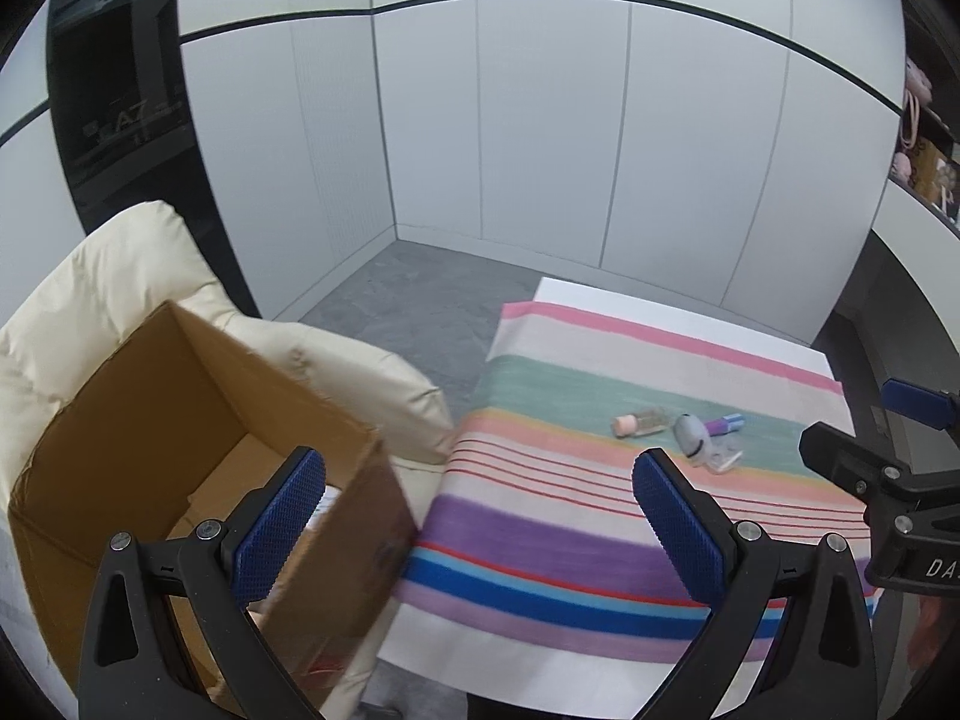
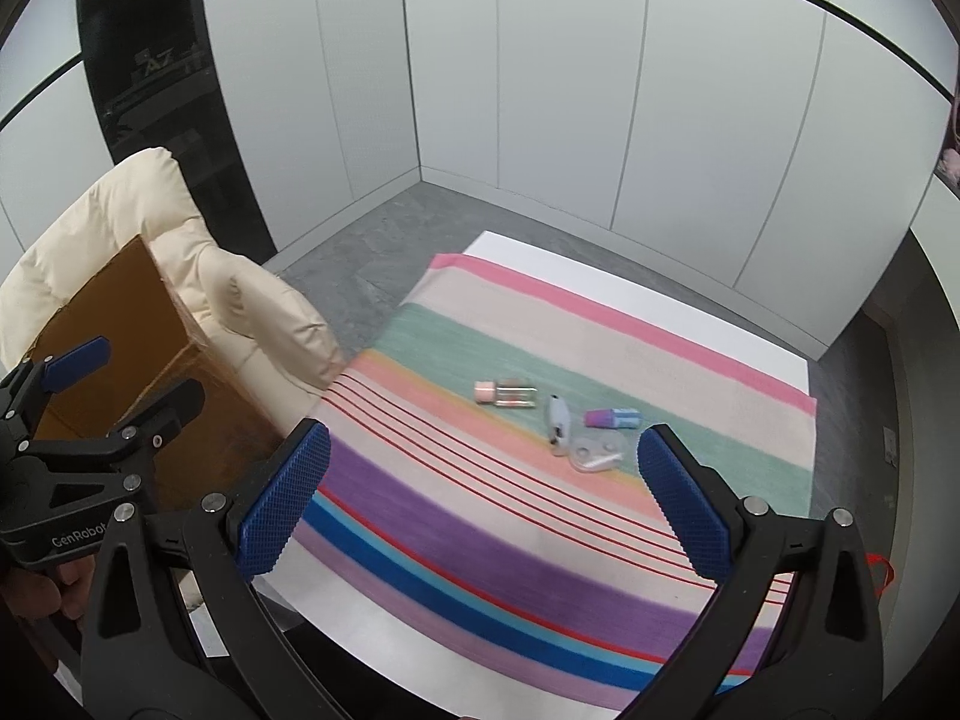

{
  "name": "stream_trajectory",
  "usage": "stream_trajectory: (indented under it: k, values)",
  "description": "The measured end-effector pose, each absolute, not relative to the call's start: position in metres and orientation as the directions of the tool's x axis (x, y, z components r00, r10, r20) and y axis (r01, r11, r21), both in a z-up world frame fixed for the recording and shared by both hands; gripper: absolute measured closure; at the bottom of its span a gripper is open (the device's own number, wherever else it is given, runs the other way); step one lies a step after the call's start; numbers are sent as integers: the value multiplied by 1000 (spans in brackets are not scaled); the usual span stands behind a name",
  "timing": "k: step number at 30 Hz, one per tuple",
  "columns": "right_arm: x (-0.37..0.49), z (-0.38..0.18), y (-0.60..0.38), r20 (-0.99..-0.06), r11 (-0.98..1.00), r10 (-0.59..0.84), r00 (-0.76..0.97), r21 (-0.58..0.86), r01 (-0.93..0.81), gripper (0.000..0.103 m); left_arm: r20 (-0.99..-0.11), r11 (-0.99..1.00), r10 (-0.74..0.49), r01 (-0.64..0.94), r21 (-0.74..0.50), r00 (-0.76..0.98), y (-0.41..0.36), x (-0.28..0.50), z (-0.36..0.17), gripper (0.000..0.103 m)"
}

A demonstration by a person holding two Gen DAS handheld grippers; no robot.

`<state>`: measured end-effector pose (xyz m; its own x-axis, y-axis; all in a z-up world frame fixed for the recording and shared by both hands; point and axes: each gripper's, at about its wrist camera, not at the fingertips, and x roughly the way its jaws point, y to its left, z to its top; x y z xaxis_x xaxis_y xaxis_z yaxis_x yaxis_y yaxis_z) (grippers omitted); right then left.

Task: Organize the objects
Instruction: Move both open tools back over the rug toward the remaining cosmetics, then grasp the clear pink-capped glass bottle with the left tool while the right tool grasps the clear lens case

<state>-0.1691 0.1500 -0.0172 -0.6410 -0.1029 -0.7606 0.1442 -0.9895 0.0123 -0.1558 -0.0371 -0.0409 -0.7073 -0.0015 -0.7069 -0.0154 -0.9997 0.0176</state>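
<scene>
Both tools, left (image 1: 480,531) and right (image 2: 483,498), gape over striped woven cloth (image 2: 480,516) (small items (image 2: 555,420), perhaps plastic).

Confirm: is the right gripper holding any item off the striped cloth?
No. The right gripper has its jaws wide open with nothing between them, and the small bottles lie on the striped cloth.

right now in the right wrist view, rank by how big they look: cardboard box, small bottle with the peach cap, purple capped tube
1. cardboard box, far the largest, though nearer the camera
2. bottle with the peach cap
3. purple capped tube, only slightly smaller than the bottle
</scene>
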Motion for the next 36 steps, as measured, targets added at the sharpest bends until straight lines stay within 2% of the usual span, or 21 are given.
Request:
stream_trajectory:
  k: [25, 33, 36]
  values:
    - [-139, -32, 270, -791, -999, 11, -612, 21, -45, 0, -744, -981, 119, -193, 14, -658, 70, -166, -52, 0]
    - [-139, -54, 289, -817, -997, 60, -573, -21, -75, 0, -770, -974, 119, -226, 34, -627, 86, -176, -67, 0]
    - [-145, -70, 296, -836, -997, 62, -546, -22, -80, 0, -791, -973, 136, -229, 5, -596, 84, -185, -74, 0]
